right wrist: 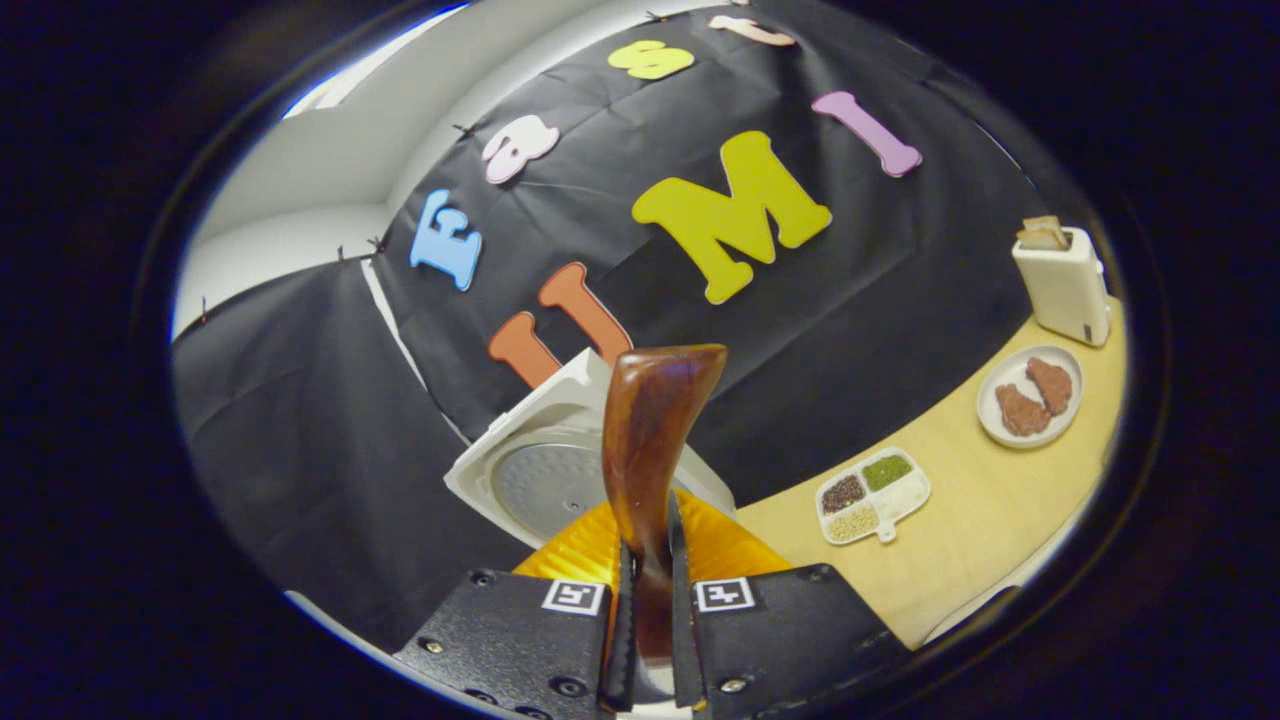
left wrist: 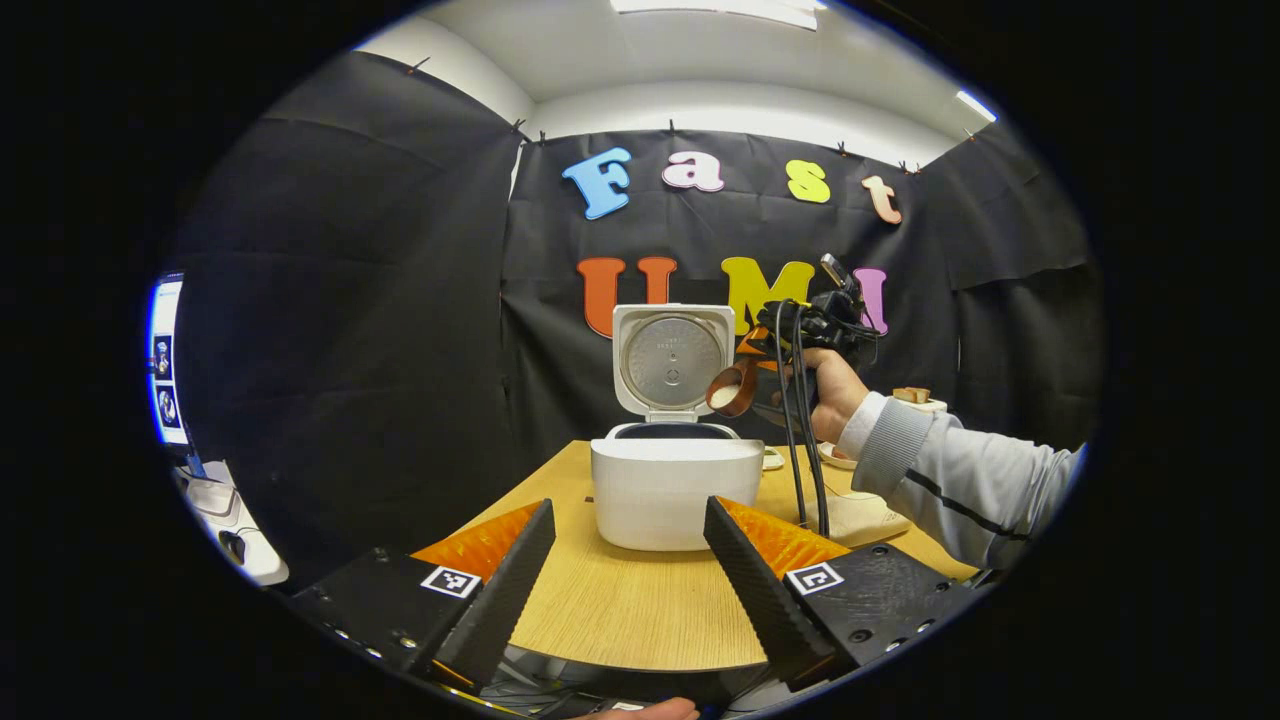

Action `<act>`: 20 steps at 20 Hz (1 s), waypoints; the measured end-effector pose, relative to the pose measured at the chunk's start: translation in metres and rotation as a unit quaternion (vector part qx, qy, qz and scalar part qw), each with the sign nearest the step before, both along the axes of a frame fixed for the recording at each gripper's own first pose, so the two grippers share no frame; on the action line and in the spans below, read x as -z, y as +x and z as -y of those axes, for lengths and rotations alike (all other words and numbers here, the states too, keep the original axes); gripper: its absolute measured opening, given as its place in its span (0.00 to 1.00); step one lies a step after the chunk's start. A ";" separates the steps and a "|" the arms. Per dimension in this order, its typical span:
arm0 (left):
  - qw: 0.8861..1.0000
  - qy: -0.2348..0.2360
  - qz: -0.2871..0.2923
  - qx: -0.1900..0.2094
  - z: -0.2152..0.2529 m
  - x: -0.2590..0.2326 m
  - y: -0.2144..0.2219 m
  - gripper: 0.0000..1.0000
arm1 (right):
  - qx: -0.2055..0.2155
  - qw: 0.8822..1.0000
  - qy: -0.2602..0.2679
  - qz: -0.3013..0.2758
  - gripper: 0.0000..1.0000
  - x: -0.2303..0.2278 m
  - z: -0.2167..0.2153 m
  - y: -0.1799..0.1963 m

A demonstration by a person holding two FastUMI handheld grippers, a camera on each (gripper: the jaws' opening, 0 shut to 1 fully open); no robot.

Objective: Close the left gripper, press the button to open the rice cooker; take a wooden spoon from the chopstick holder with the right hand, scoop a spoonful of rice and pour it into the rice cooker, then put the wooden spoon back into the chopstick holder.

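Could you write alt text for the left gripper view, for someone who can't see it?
An open white rice cooker stands on a wooden table, lid up. Beside it a hand holds the right gripper, tipping a wooden spoon with rice toward the pot. The left gripper waits open in front.

rice cooker: 1 | wooden spoon: 1 | toaster: 1 | plate: 1

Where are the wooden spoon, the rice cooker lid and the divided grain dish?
wooden spoon (right wrist: 655,440): right gripper view, handle.
rice cooker lid (left wrist: 671,358): left gripper view, inner plate.
divided grain dish (right wrist: 873,496): right gripper view, centre divider.
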State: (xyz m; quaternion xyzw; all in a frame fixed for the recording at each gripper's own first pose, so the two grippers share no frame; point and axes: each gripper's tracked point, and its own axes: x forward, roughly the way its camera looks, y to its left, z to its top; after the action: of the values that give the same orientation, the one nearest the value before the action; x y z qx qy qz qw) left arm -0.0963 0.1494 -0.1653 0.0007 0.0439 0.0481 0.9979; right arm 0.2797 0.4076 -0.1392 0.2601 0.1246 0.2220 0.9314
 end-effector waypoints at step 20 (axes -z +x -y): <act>0.999 -0.032 0.008 0.014 -0.009 0.010 0.003 0.94 | -0.070 0.977 -0.189 0.069 0.20 0.033 -0.056 0.002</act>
State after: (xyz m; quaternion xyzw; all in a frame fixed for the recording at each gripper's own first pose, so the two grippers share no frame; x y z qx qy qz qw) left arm -0.0936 0.1579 -0.1756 -0.0308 0.0371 0.0329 0.9983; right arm 0.2820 0.4633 -0.1720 0.0539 0.1181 0.2766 0.9522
